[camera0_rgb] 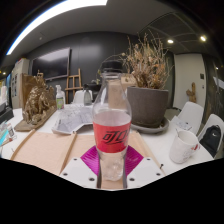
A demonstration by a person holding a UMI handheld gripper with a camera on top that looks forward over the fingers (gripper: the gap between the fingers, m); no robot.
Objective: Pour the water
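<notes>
A small dried-plant arrangement [40, 103] stands far left on the counter [40, 150], with wooden boards [50, 152] lying in front of it. At the middle, a clear plastic bottle [112, 125] with a red label stands upright between the pink pads [131, 159] of the claw [112, 168]; whether the claw presses on it cannot be told. Behind the bottle sits a large pot of dried branches [148, 88]. A clear plastic cup [184, 143] stands to the right.
</notes>
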